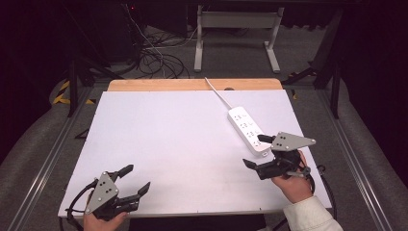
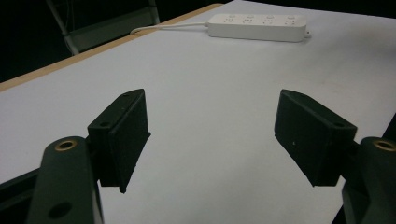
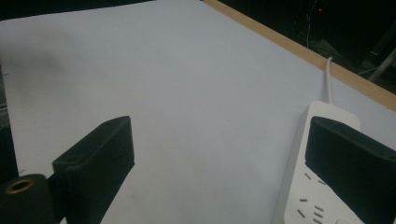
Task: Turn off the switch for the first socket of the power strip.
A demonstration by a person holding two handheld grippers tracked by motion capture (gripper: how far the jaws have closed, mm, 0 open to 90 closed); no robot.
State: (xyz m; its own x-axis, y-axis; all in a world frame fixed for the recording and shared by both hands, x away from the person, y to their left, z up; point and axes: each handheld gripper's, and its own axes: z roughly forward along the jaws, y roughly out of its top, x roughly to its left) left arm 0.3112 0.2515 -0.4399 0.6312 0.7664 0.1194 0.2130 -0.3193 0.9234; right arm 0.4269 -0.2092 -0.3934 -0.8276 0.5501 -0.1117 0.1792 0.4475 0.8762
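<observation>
At the high view's lower right, the released right hand-held gripper point(image 1: 262, 151) covers the near end of the white power strip point(image 1: 245, 126) on the desk point(image 1: 168, 144), while the released left hand-held gripper point(image 1: 136, 179) sits lower left, its hand point(image 1: 98, 222) cut off.

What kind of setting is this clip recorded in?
Probably a lab or data-recording workspace, not a home: a white-topped table holding a lone power strip, loose cables on the floor, and dark surroundings around a metal-framed rig.
</observation>
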